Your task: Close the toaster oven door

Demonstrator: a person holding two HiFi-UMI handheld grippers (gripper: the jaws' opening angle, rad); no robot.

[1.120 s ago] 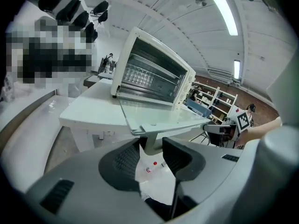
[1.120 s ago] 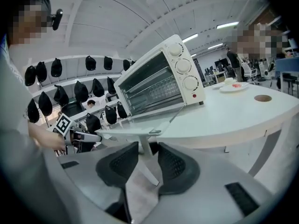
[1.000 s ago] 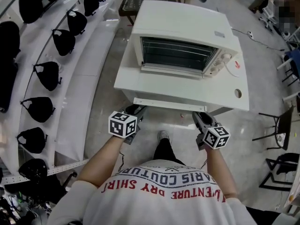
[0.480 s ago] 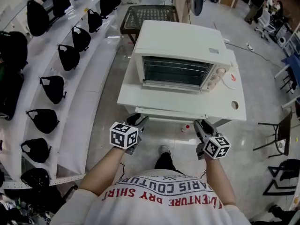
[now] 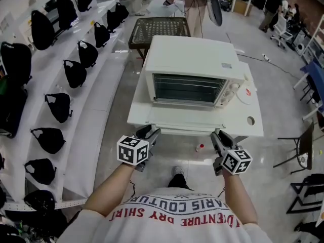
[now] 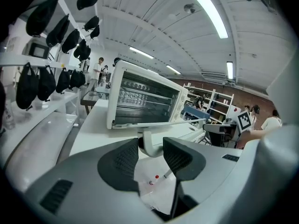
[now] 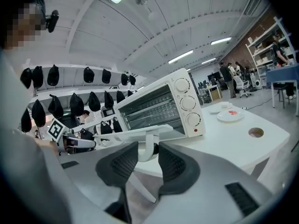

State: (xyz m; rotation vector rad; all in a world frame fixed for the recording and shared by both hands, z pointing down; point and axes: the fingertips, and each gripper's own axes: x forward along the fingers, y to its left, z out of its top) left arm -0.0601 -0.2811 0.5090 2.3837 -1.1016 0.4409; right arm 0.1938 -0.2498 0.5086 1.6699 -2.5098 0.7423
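A white toaster oven point(image 5: 190, 80) stands on a white table point(image 5: 255, 128). Its glass door point(image 5: 185, 118) hangs open, lying about level over the table's front edge. My left gripper point(image 5: 149, 131) is at the left end of the door handle point(image 5: 185, 130) and my right gripper point(image 5: 218, 135) at the right end. In the left gripper view the handle's white bracket point(image 6: 150, 143) fills the gap between the pads of the left gripper point(image 6: 150, 152). The right gripper view shows the right gripper point(image 7: 147, 158) shut on the other bracket point(image 7: 148, 146) the same way.
A plate point(image 5: 245, 92) with red on it and a round hole point(image 5: 250, 120) are on the table's right side. White shelves with black bags point(image 5: 50, 105) run along the left. A mesh-top table point(image 5: 157, 29) stands behind the oven, chairs point(image 5: 304, 140) at right, a small red-capped item point(image 5: 200, 148) on the floor.
The head view has pulled back and tilted, so the oven sits higher and smaller in the picture. Both grippers stay at the handle ends; the door still lies about level.
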